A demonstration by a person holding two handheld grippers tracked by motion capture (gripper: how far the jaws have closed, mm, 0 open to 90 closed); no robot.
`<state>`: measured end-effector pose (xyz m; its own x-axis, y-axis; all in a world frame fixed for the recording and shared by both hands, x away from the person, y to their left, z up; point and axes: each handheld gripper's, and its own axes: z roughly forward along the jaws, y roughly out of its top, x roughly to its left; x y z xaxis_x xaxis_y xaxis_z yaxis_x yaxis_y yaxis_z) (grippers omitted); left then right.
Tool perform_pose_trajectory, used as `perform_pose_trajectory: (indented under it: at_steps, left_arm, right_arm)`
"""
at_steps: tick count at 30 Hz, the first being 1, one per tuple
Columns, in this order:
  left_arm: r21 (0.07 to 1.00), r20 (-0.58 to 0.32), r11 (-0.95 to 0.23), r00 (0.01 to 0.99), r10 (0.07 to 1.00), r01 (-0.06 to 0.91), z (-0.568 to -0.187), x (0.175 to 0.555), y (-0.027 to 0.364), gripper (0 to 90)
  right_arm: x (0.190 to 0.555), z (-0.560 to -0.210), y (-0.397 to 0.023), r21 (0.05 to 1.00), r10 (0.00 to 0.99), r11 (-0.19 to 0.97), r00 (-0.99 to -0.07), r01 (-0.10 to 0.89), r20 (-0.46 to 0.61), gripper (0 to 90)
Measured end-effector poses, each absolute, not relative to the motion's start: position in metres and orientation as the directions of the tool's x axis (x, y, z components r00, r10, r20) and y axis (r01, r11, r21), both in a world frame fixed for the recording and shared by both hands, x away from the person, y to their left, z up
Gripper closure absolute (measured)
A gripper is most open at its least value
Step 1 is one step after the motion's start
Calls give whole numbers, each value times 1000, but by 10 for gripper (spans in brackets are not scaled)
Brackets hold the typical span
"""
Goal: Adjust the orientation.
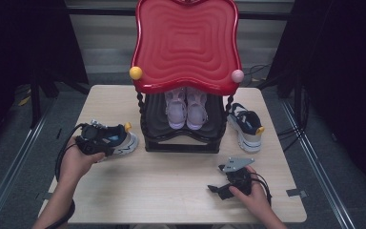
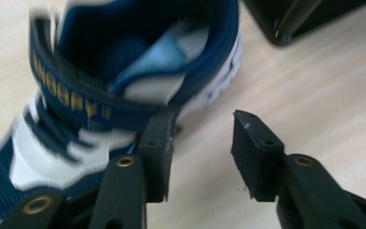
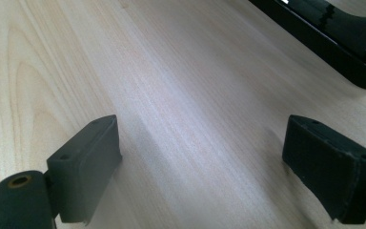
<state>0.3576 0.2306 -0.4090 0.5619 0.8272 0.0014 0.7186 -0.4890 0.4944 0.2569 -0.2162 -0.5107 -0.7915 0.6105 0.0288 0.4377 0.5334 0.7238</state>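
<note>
Progress, as judged from the layout: a pink pair (image 1: 186, 109) is already parked side by side on the lower shelf of the red-topped rack (image 1: 186, 43). Two blue-and-white sneakers are not yet shelved. The left sneaker (image 1: 116, 140) lies on the counter (image 1: 171, 186) just left of the rack base; the right sneaker (image 1: 246, 126) lies just right of it, near the right post.

Left hand-held gripper (image 1: 94, 140): jaws partly apart, nothing clamped. In the left gripper view the left sneaker (image 2: 100, 95) sits just beside the left jaw, its collar against that jaw's tip, and bare counter (image 2: 314, 95) is seen through the gap. Read as ungripped.

Right hand-held gripper (image 1: 219, 187): jaws wide apart, empty, held low over the near right of the counter. In the right gripper view, plain wood (image 3: 147, 71) is seen between the jaws and the black rack base (image 3: 343, 38) lies at the far right.

Left to do, presumably: both blue sneakers onto the rack.

Surface: pale wood-grain counter, otherwise uncluttered. Room: dark on both sides, grey floor, metal rails along the edges, cables on the floor at the far right.
</note>
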Motion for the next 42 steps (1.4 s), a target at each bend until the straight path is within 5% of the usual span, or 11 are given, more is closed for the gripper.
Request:
perform_pose_trajectory:
  at_steps: [6,16,22,25,31,33,39,42]
  left_arm:
    - [496,49,-513,568,822,700,-400,368,214,450]
    - [525,70,-512,565,822,680,-399,386,200,406]
    - [500,76,-548,597,799,671,-410,391,193,564]
    - [481,91,-556,592,801,678,-407,389,194,744]
    - [476,31,-542,603,797,693,-400,385,203,877]
    - [486,31,-543,607,794,685,-399,384,204,848]
    - [538,52,-527,598,800,659,-398,388,198,560]
    - [535,53,-532,602,797,657,-405,394,193,529]
  right_arm:
    - [257,-511,-216,724,610,533,-792,438,29,118]
    - [257,-511,-216,724,610,533,-792,438,29,118]
    - [257,-511,-216,724,610,533,-792,437,29,118]
    - [257,-511,-216,724,610,533,-792,438,29,118]
    - [257,-511,-216,724,611,533,-791,438,29,118]
    - [257,-511,-216,724,610,533,-792,438,29,118]
    - [257,-511,-216,724,610,533,-792,438,29,118]
    - [257,-511,-216,724,610,533,-792,437,29,118]
